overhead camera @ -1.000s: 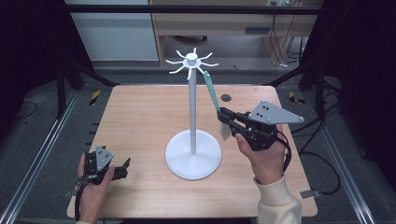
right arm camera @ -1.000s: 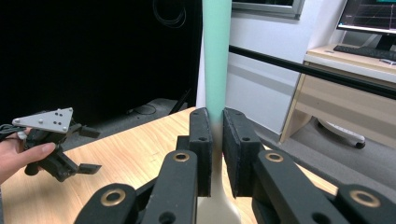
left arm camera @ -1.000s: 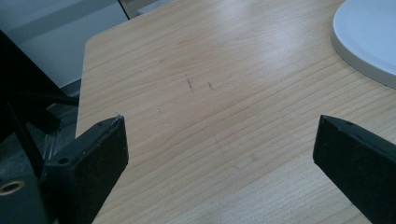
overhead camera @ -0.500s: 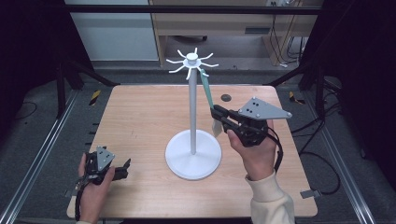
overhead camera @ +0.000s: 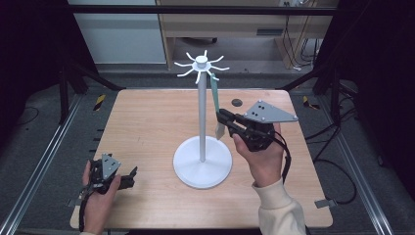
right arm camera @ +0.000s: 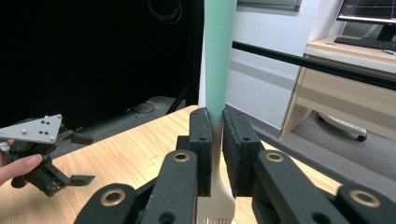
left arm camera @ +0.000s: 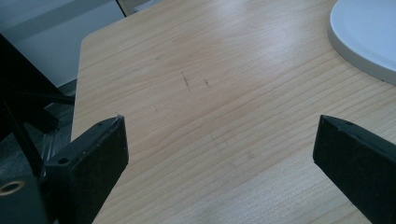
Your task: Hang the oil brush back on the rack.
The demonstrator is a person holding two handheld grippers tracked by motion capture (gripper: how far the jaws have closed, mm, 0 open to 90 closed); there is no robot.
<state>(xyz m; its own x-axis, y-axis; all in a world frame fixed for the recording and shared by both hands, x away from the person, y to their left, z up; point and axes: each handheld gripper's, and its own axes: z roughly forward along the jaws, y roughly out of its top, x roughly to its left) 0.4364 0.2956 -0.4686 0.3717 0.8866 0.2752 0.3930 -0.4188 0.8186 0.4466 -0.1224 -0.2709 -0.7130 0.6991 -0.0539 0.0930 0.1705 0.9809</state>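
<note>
Right claw (overhead camera: 224, 119) clamped on a teal brush (right arm camera: 218, 60) hanging from the white rack (overhead camera: 202, 103), bristles just below the jaws. Left claw (overhead camera: 128, 179) down low on the tabletop (overhead camera: 147, 122), jaws spread wide apart, gripping nothing, rack base off to its right.

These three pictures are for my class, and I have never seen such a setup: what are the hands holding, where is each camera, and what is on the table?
A person holds a hand-held two-jaw gripper in each hand. The high view looks down on a wooden table. On it stands a white stand with hooks at the top, from which a teal-handled brush hangs. The other two pictures come from cameras riding on the grippers. The right gripper is shut on the brush near its bristles. The left gripper is open, holding nothing, low over the table's near left corner.
</note>
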